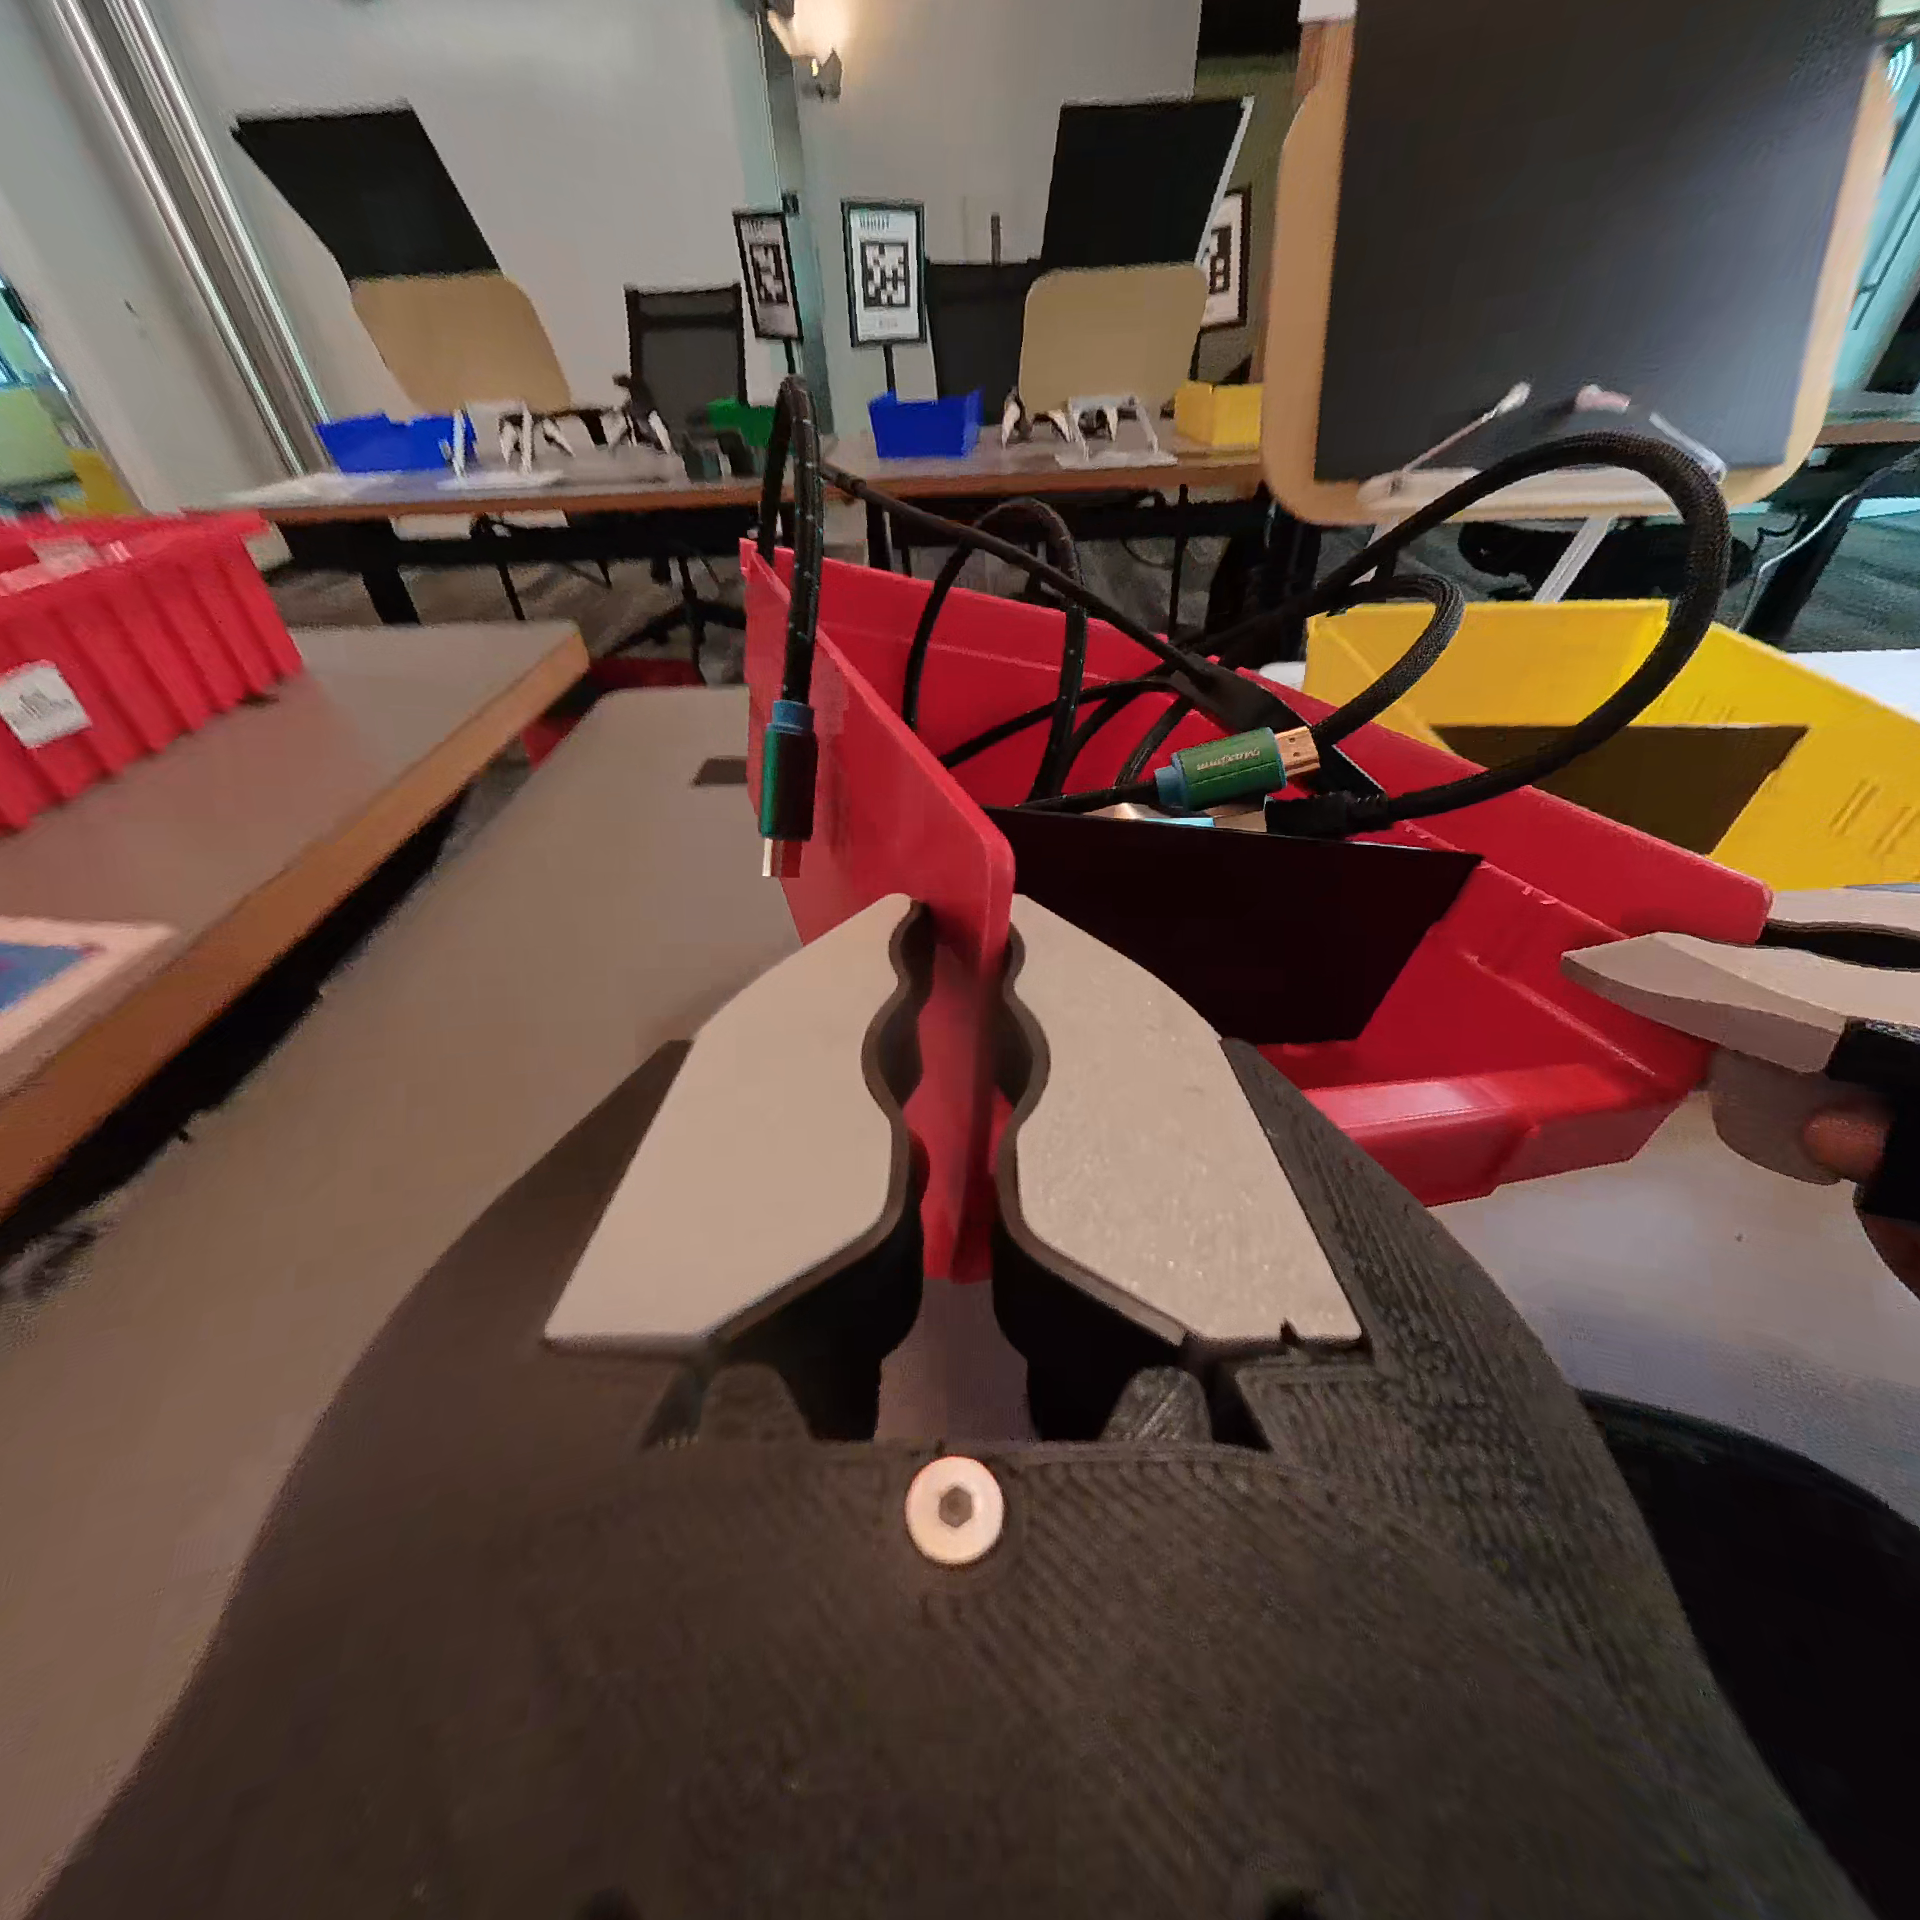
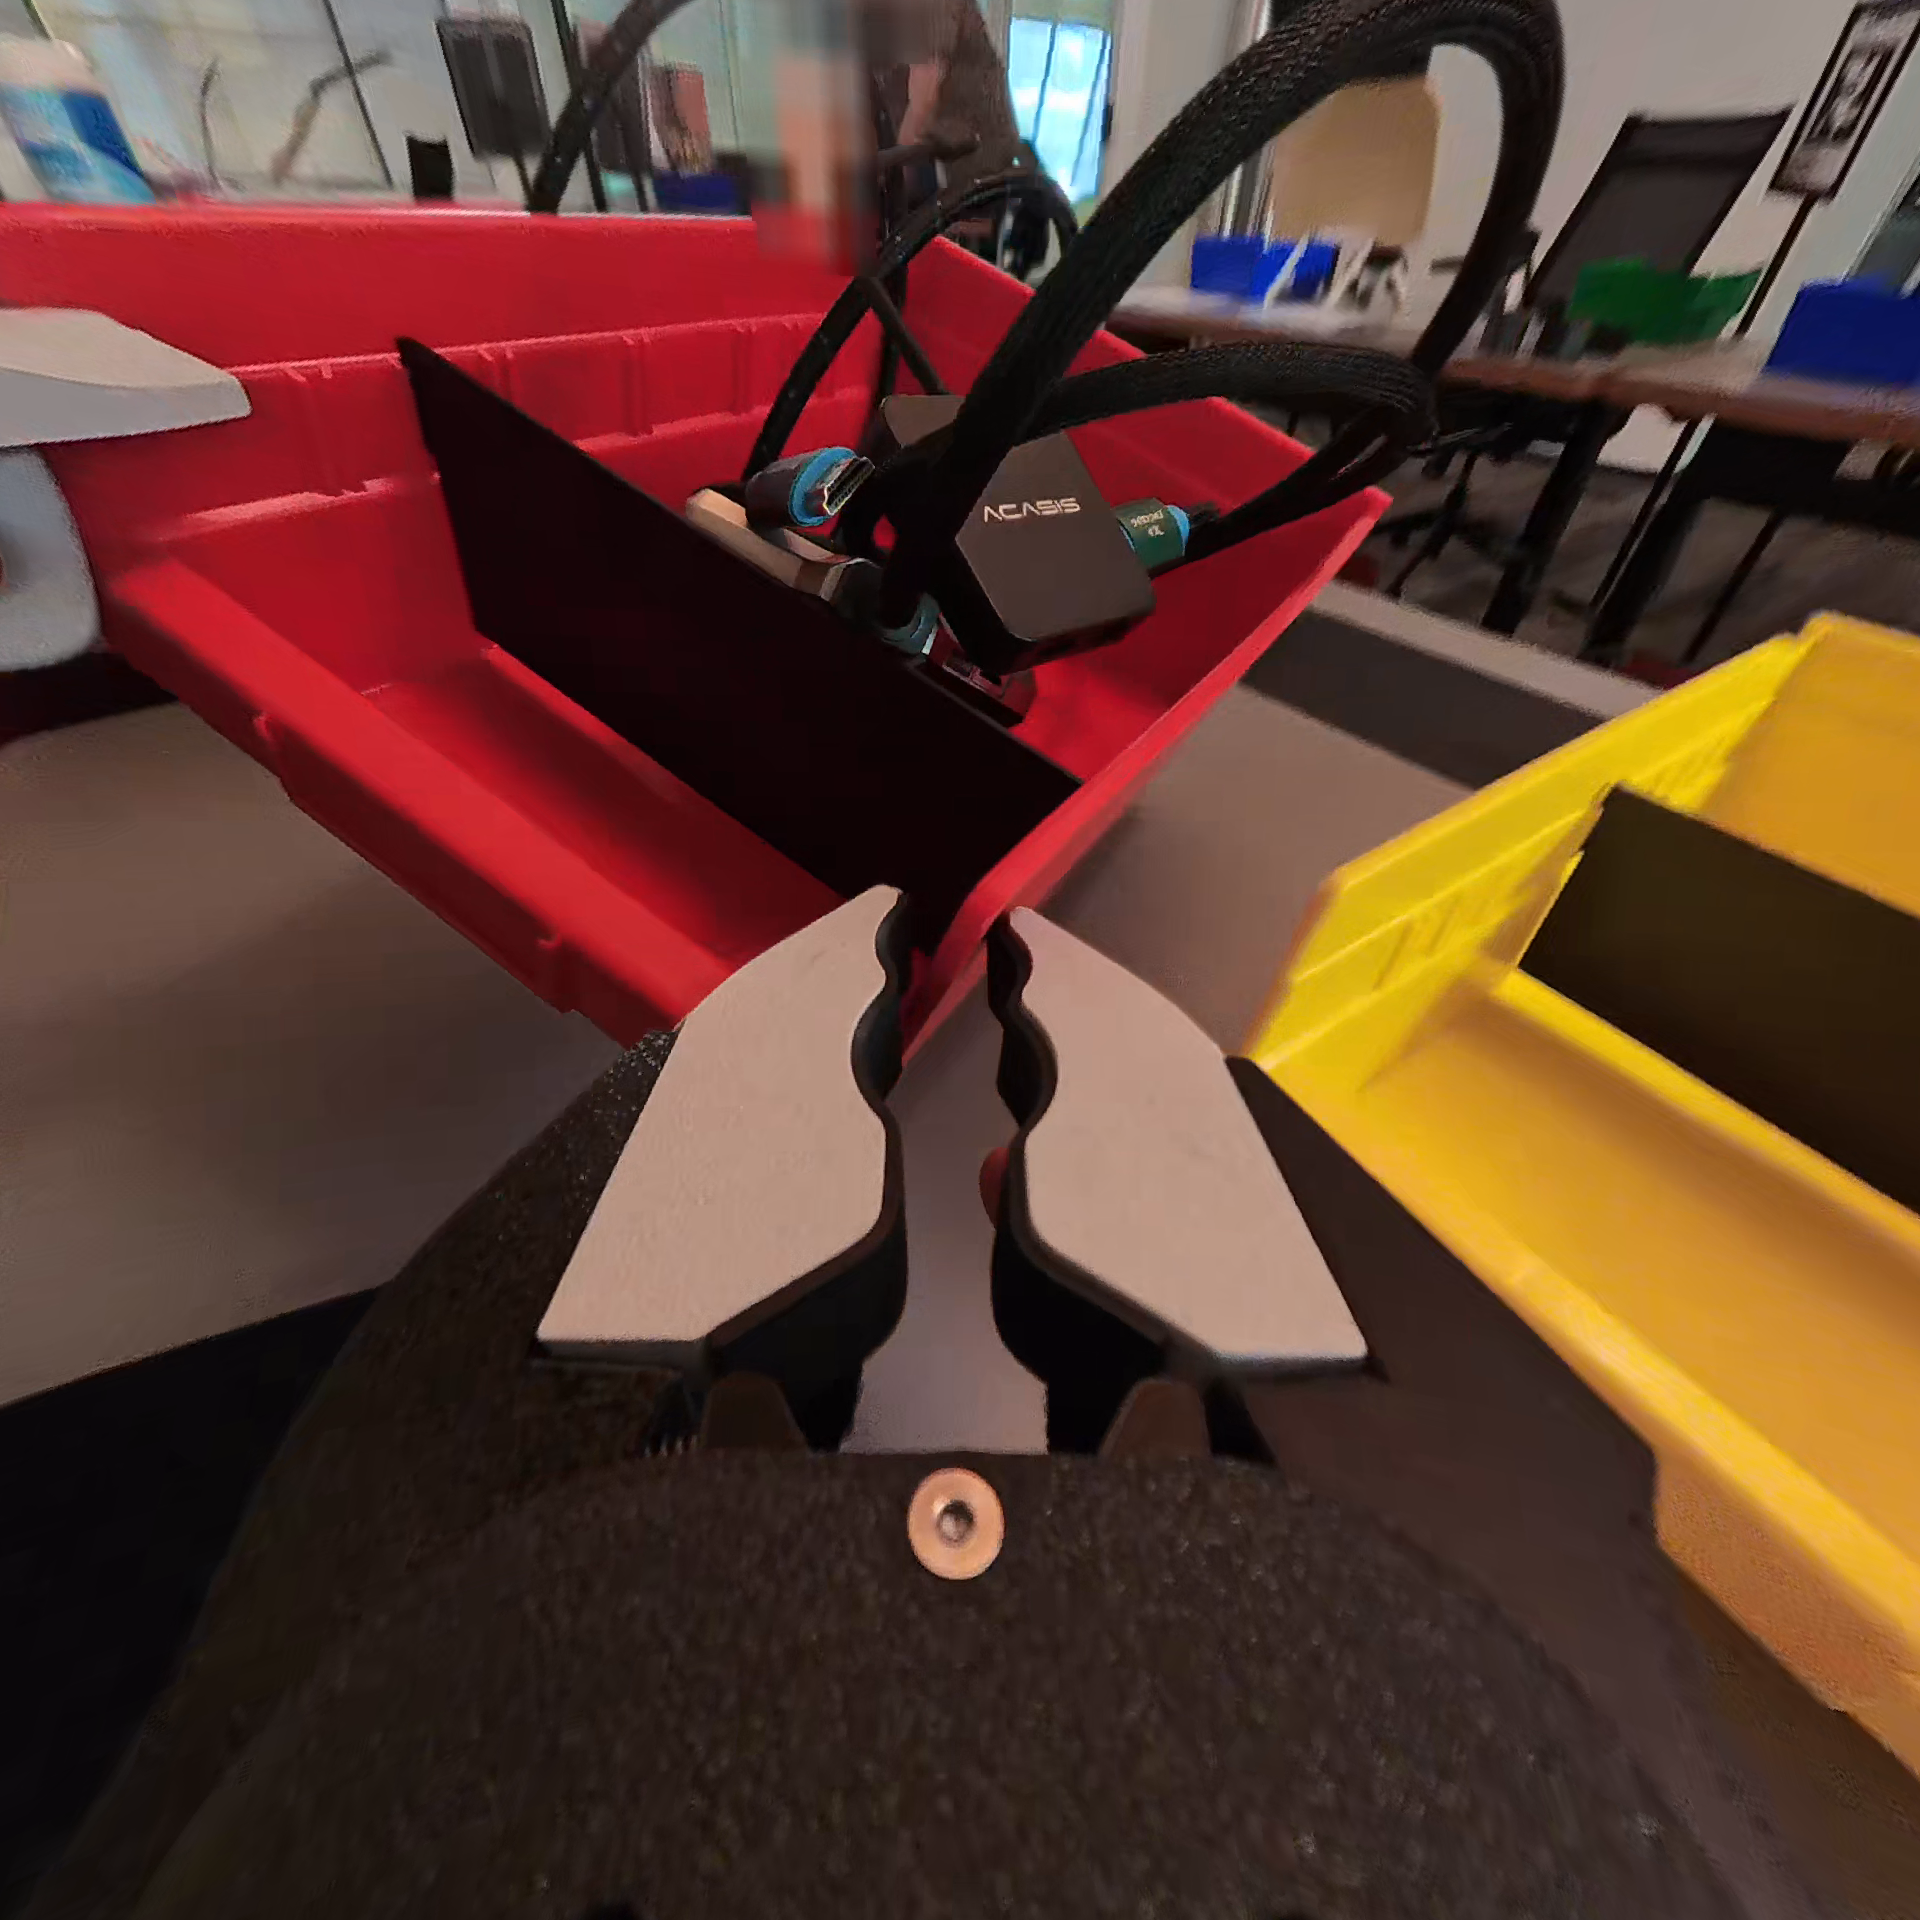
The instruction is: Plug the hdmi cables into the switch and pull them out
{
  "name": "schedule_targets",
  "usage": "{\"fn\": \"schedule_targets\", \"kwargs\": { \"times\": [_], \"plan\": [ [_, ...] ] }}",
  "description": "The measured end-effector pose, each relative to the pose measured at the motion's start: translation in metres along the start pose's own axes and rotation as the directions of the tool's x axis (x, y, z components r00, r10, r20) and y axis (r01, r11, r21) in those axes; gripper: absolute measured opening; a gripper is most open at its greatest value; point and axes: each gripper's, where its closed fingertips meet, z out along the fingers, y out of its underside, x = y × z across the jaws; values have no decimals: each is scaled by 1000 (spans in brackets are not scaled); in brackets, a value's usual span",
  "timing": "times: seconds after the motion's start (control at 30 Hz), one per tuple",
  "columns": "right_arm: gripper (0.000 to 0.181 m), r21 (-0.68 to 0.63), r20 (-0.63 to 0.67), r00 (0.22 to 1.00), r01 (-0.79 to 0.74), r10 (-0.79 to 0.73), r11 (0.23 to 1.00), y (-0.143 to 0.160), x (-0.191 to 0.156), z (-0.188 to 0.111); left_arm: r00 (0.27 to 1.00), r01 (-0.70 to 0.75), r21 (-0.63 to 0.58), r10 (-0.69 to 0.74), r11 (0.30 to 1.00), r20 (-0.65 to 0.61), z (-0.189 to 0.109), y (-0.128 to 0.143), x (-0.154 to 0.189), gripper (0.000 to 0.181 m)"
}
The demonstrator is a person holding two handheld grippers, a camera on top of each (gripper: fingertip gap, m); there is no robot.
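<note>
Left wrist view: left claw (image 1: 961, 1049) clamped the red bin's (image 1: 1455, 1101) near-left wall; right claw (image 2: 951, 1023) pinched its right wall. Switch (image 2: 1049, 551) and cables (image 2: 1174, 416) lay tangled inside; one plug (image 2: 1153, 530) looked seated, others loose. Plugging barely begun.

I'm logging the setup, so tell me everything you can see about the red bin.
The red bin is a long, open-topped tray that looks like moulded plastic, with ribbed inner walls. A black divider crosses it. Beyond the divider lie the black switch and tangled braided HDMI cables; one plug hangs over its side. The left gripper and right gripper each clamp a side wall. A yellow bin stands beside it.
</note>
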Motion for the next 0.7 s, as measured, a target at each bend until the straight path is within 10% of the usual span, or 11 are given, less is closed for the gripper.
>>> {"fn": "schedule_targets", "kwargs": {
  "times": [0.43, 0.7],
  "plan": [
    [14, -127, -147, 988, 20, -39, 992, 48, 53, -4, 992, 63, -180, -81, 982, -94, 54, 87, 35, 11],
    [44, -213, 67, 996, 66, -53, 975, 23, 79, -64, 948, -202, -154, 153, 967, -279, 35, 48, 59, 37]
  ]
}}
